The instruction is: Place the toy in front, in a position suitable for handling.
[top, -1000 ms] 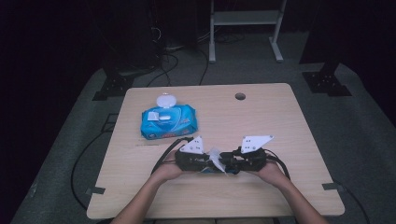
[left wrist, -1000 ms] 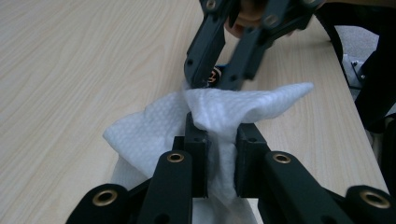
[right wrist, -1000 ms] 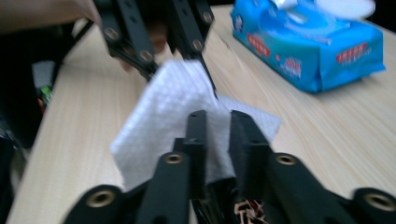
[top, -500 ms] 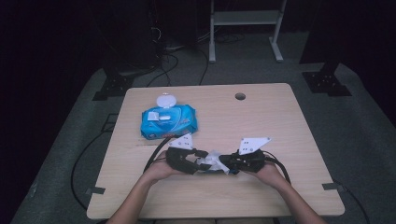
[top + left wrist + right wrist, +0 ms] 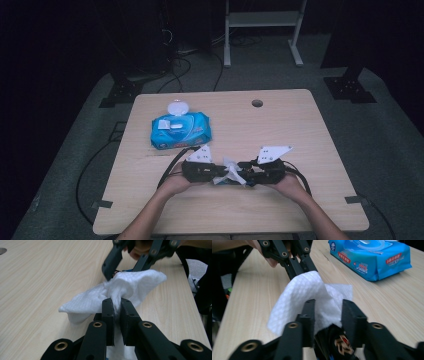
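keep your left gripper (image 5: 114,305) clamped on the wipe (image 5: 120,291); your right gripper (image 5: 327,311), jaws just opening, straddles a small dark object (image 5: 337,340) beneath it.

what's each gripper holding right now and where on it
The left gripper pinches the white wipe at a bunched fold near its middle. The right gripper has just been opening; the wipe lies between its jaws, unpinched.

Light wood table (image 5: 300,130) w/ round cable hole (image 5: 257,103) near far edge. Blue wet-wipes pack (image 5: 180,131) lies flat on far-left part, white flip lid (image 5: 175,107) open, well apart from hole.
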`<state>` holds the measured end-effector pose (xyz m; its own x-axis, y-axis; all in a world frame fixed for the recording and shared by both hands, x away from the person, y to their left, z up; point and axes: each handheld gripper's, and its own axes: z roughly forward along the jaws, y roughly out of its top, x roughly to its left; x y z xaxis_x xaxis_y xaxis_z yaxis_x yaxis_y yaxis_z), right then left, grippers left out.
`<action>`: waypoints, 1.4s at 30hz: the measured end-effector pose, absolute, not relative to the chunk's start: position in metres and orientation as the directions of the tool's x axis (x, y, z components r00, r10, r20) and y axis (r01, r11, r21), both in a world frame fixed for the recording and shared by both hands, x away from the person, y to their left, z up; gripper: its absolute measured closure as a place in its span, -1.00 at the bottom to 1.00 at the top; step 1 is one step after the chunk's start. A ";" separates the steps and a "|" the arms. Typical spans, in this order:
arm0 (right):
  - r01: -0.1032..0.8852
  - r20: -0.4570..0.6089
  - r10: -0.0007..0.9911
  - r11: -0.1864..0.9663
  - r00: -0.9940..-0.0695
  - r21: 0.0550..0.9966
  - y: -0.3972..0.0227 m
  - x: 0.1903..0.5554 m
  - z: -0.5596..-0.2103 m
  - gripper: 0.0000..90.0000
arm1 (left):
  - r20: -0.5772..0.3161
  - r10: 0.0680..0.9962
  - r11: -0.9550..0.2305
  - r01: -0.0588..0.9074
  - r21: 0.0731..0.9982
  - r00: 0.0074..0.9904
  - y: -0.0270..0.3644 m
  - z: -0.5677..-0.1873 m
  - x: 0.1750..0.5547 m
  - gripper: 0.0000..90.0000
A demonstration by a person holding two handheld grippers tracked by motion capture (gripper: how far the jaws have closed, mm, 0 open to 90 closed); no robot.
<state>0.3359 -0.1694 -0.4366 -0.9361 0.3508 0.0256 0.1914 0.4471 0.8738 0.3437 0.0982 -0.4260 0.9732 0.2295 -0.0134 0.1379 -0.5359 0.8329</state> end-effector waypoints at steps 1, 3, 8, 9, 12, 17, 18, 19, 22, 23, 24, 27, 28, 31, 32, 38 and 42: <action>0.200 0.037 0.351 0.442 -0.936 0.875 -0.173 0.336 -0.436 0.24 | -0.009 0.235 -0.534 0.137 0.834 0.972 0.099 -0.426 0.344 0.84; 0.232 0.070 0.350 0.446 -0.934 0.864 -0.183 0.337 -0.434 -0.01 | -0.014 0.244 -0.531 0.146 0.834 0.970 0.103 -0.425 0.345 0.84; 0.286 0.133 0.340 0.451 -0.931 0.845 -0.207 0.331 -0.443 -0.24 | -0.046 0.290 -0.507 0.195 0.839 0.956 0.117 -0.425 0.351 0.84; 0.289 0.136 0.336 0.464 -0.932 0.837 -0.207 0.331 -0.446 -0.27 | -0.055 0.299 -0.500 0.205 0.842 0.953 0.120 -0.425 0.352 0.84; 0.274 0.093 0.352 0.509 -0.932 0.816 -0.196 0.329 -0.454 -0.26 | -0.079 0.297 -0.486 0.222 0.845 0.952 0.122 -0.427 0.354 0.84; 0.247 0.025 0.378 0.553 -0.926 0.796 -0.182 0.331 -0.461 0.09 | -0.088 0.294 -0.483 0.227 0.846 0.952 0.124 -0.427 0.355 0.83; 0.242 0.009 0.385 0.561 -0.923 0.791 -0.181 0.332 -0.462 0.21 | -0.085 0.298 -0.482 0.227 0.846 0.951 0.125 -0.426 0.355 0.84; 0.239 0.003 0.385 0.566 -0.923 0.789 -0.181 0.332 -0.463 0.23 | -0.088 0.307 -0.476 0.233 0.848 0.948 0.128 -0.425 0.356 0.84; 0.248 0.019 0.385 0.557 -0.923 0.792 -0.183 0.333 -0.463 0.24 | -0.083 0.348 -0.470 0.251 0.847 0.934 0.140 -0.424 0.360 0.84; 0.245 0.015 0.383 0.559 -0.923 0.792 -0.182 0.333 -0.463 0.24 | -0.079 0.361 -0.474 0.255 0.843 0.929 0.143 -0.424 0.361 0.84; 0.241 0.011 0.381 0.561 -0.924 0.792 -0.182 0.333 -0.463 0.24 | -0.079 0.369 -0.477 0.261 0.839 0.926 0.145 -0.425 0.363 0.84; 0.235 0.008 0.375 0.564 -0.927 0.792 -0.182 0.333 -0.463 0.24 | -0.092 0.361 -0.472 0.266 0.840 0.928 0.144 -0.427 0.363 0.84; 0.234 0.008 0.373 0.565 -0.928 0.791 -0.182 0.334 -0.463 0.24 | -0.092 0.355 -0.473 0.264 0.840 0.930 0.142 -0.427 0.364 0.84; 0.229 0.001 0.373 0.568 -0.928 0.790 -0.182 0.335 -0.463 0.24 | -0.087 0.332 -0.486 0.249 0.837 0.939 0.132 -0.425 0.363 0.83; 0.229 -0.002 0.375 0.569 -0.927 0.790 -0.181 0.335 -0.463 0.24 | -0.089 0.318 -0.490 0.244 0.837 0.944 0.128 -0.424 0.362 0.83; 0.219 -0.012 0.374 0.569 -0.927 0.793 -0.177 0.336 -0.463 0.24 | -0.073 0.253 -0.546 0.205 0.812 0.965 0.092 -0.423 0.362 0.83; 0.215 -0.013 0.371 0.567 -0.928 0.795 -0.177 0.336 -0.463 0.24 | -0.065 0.216 -0.573 0.180 0.800 0.974 0.068 -0.420 0.363 0.83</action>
